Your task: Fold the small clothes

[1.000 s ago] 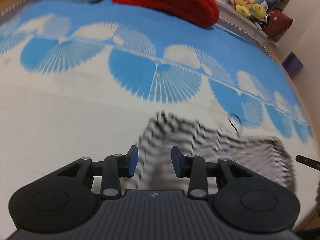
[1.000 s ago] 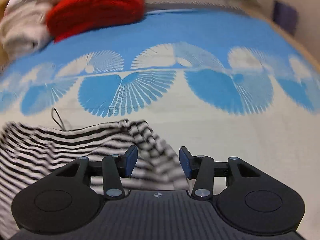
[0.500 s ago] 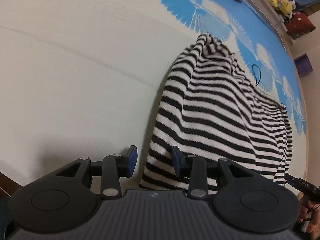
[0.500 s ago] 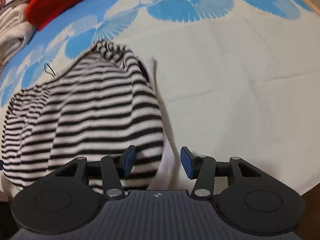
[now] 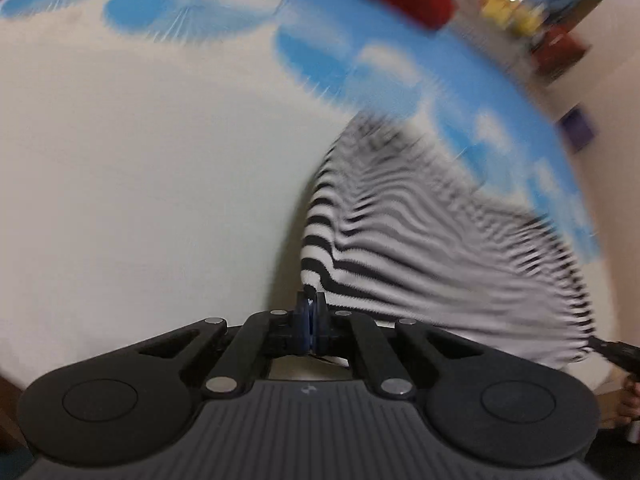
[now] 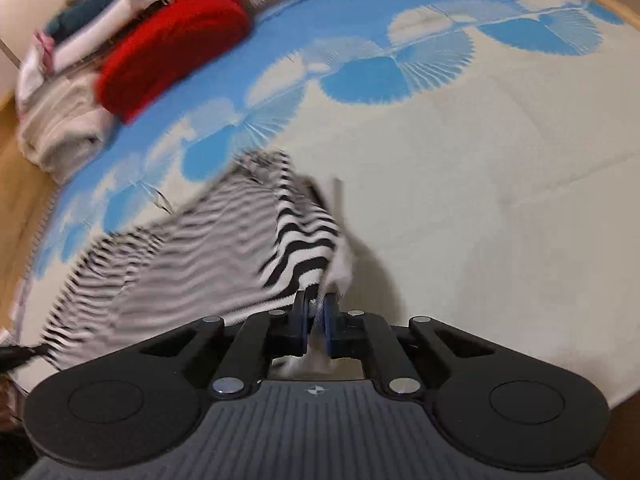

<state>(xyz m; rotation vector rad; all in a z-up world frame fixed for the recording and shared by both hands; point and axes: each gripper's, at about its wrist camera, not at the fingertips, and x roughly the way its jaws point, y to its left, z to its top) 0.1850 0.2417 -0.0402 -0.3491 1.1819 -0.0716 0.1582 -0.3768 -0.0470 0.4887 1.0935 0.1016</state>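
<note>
A black-and-white striped garment lies on the bed, blurred by motion. My left gripper is shut on its near left corner. In the right wrist view the same garment stretches to the left, and my right gripper is shut on its near right corner, where white fabric is bunched between the pads. Both corners are lifted a little off the sheet. The tip of the other gripper shows at the right edge of the left wrist view.
The bed sheet is cream near me with blue fan patterns farther away. A red knitted item and a pile of folded clothes lie at the far end. Shelves with toys stand beyond the bed.
Both grippers have closed on the garment's near corners; half a second ago both were open over its near edge. The views have tilted up and blurred as the cloth lifts.
</note>
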